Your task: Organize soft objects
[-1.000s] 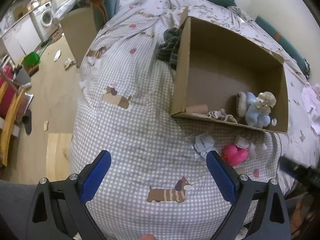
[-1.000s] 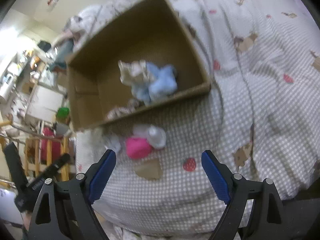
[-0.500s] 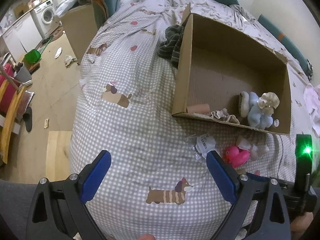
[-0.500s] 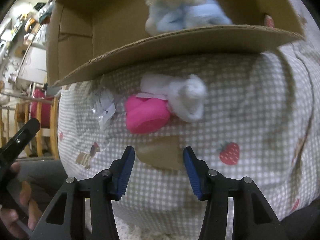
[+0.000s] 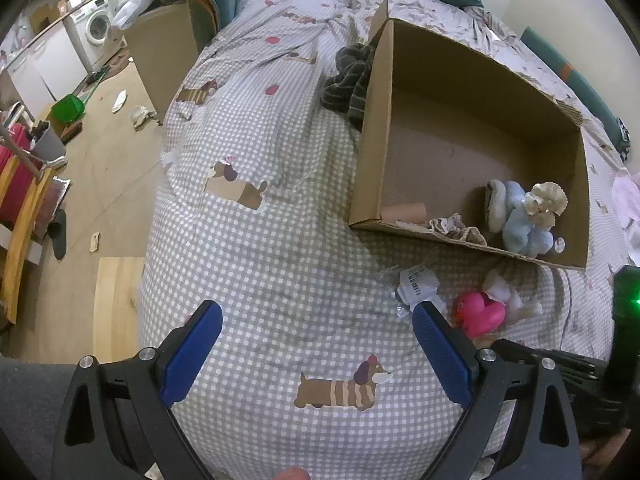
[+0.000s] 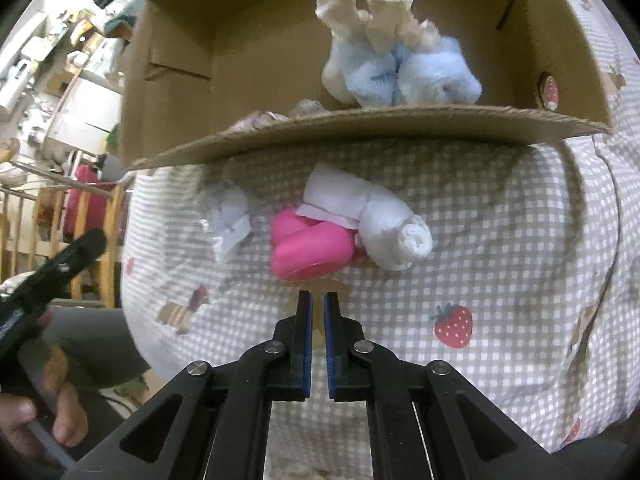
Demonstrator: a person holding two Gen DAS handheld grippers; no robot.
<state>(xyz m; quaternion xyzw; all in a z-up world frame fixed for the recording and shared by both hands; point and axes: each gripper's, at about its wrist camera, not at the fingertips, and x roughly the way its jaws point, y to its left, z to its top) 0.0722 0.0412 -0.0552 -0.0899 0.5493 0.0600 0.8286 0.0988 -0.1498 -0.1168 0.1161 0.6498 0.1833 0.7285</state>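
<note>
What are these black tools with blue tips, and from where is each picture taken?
They are hand-held grasping tools; a person carries one in each hand, and a camera on each looks along its fingers. The left view shows the left tool open over a checked bed cover. The right view shows the right tool shut and holding nothing; its jaws have just been closing. Just ahead of it lie a pink toy, a white cloth roll and a crumpled wrapper. Behind them a cardboard box already holds a blue plush.
</note>
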